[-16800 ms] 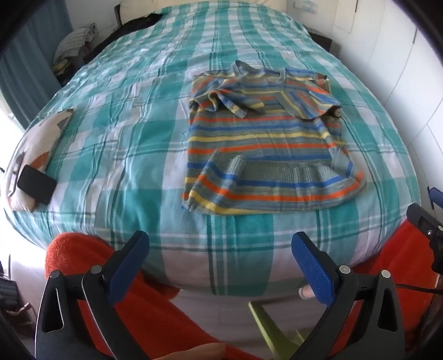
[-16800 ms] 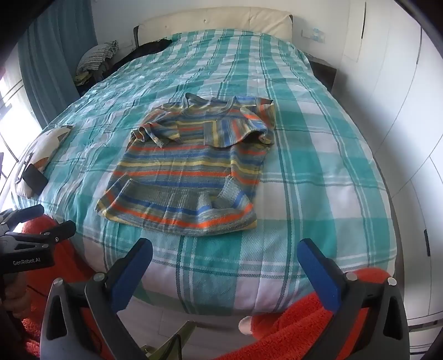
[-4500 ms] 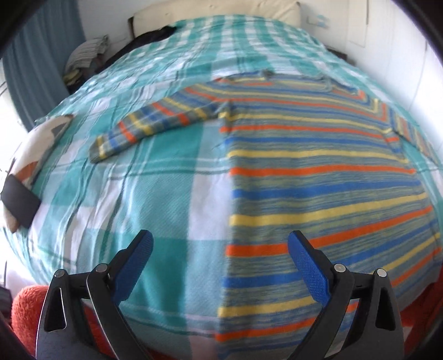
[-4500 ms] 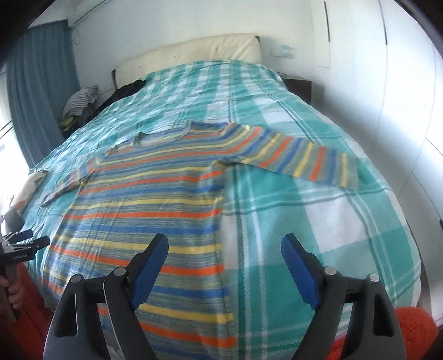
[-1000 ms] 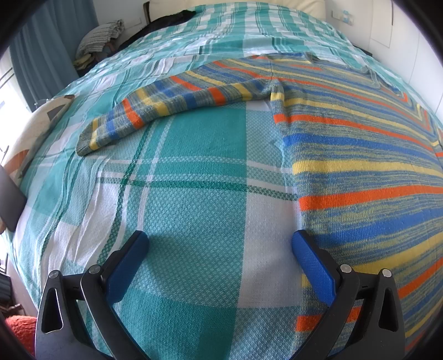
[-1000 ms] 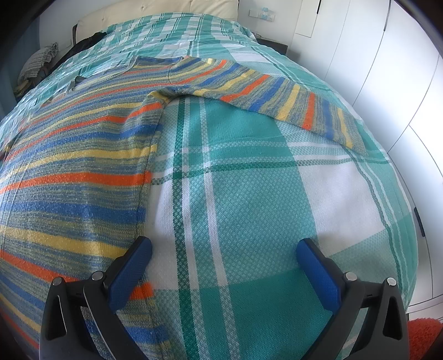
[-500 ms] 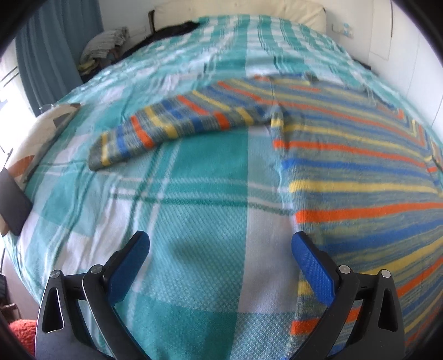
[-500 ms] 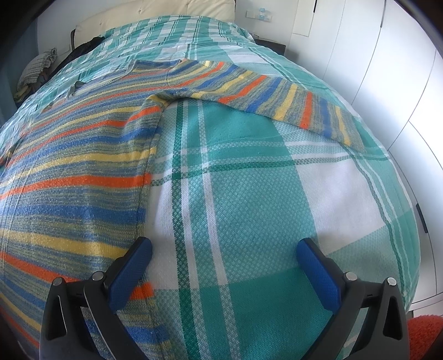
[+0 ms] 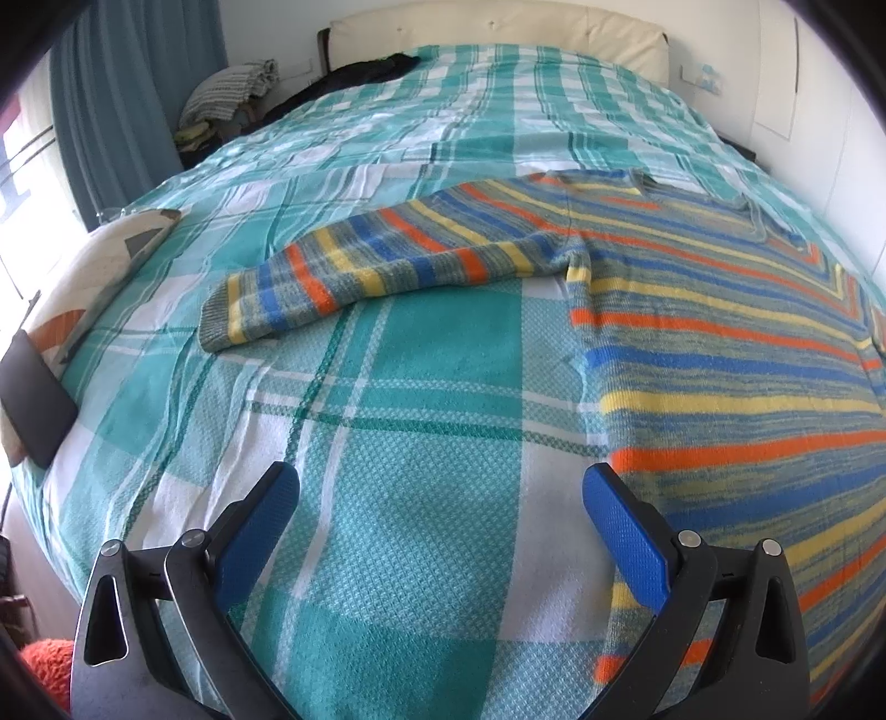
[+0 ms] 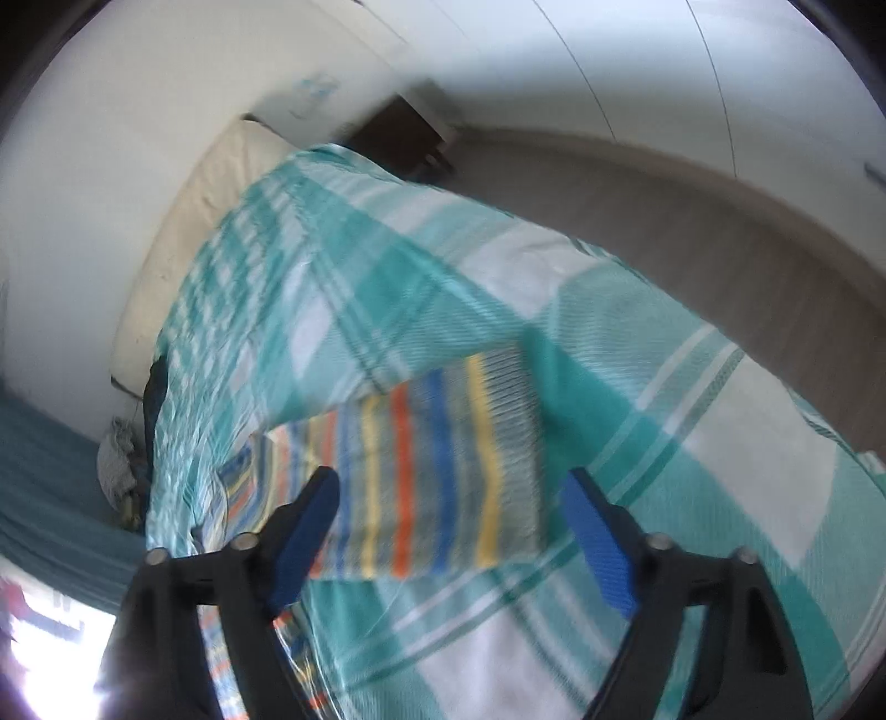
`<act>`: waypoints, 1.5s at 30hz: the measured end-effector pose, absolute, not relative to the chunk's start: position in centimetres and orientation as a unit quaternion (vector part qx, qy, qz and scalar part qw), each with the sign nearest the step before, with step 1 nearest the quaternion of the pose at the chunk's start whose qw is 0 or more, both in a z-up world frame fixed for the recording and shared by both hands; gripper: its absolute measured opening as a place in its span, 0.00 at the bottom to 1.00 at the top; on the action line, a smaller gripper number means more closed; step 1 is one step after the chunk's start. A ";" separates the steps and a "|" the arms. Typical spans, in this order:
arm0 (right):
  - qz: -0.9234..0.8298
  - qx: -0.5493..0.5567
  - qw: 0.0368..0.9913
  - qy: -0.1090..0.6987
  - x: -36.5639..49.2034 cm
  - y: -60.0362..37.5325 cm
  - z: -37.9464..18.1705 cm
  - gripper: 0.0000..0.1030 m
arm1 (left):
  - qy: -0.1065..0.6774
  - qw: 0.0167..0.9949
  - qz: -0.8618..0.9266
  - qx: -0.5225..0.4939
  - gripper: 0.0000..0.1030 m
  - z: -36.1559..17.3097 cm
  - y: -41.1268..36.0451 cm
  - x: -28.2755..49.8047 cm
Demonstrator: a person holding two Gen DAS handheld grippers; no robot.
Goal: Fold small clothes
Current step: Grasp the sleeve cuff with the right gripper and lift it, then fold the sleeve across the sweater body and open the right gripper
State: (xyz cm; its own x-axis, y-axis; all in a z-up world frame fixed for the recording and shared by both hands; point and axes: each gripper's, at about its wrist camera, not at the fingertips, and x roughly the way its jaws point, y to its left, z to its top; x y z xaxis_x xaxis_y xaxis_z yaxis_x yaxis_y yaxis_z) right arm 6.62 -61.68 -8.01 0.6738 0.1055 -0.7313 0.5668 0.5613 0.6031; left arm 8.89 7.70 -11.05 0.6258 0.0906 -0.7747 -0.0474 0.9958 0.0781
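Observation:
A striped knit sweater (image 9: 720, 343) in blue, yellow, orange and grey lies spread flat on the teal plaid bedspread (image 9: 421, 399). Its left sleeve (image 9: 354, 277) stretches out to the left, ahead of my left gripper (image 9: 437, 498), which hovers open over bare bedspread beside the sweater's side edge. In the blurred, rolled right wrist view, the right sleeve's cuff end (image 10: 437, 471) lies between and just ahead of my right gripper (image 10: 451, 498). Its jaws are closing, and the blue pads (image 10: 595, 537) stand clear of the cloth on both sides.
A patterned cushion (image 9: 105, 260) with a dark phone (image 9: 33, 399) on it sits at the bed's left edge. Folded laundry (image 9: 232, 94) and dark clothing (image 9: 354, 72) lie near the cream headboard (image 9: 498, 22). White wardrobe doors (image 10: 692, 72) and floor (image 10: 692, 221) flank the bed's right side.
The right gripper swept from the sweater's lower side edge over to the right sleeve's cuff, rolling so the view tilts, and its jaws narrowed. The left gripper barely moved, lifting its view slightly.

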 end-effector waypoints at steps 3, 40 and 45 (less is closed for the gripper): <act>-0.137 0.467 0.777 0.400 7.9 -62.8 -9.8 0.66 | 0.437 0.898 0.040 0.034 0.99 -11.4 7.6 8.9; 0.194 0.268 0.845 0.419 23.7 -33.0 0.8 0.64 | 0.469 0.881 0.042 -0.042 0.99 -12.0 9.4 9.9; 0.157 0.292 0.793 0.510 22.8 -35.9 -6.1 0.64 | 0.470 0.881 0.047 -0.014 0.99 -12.6 8.6 9.8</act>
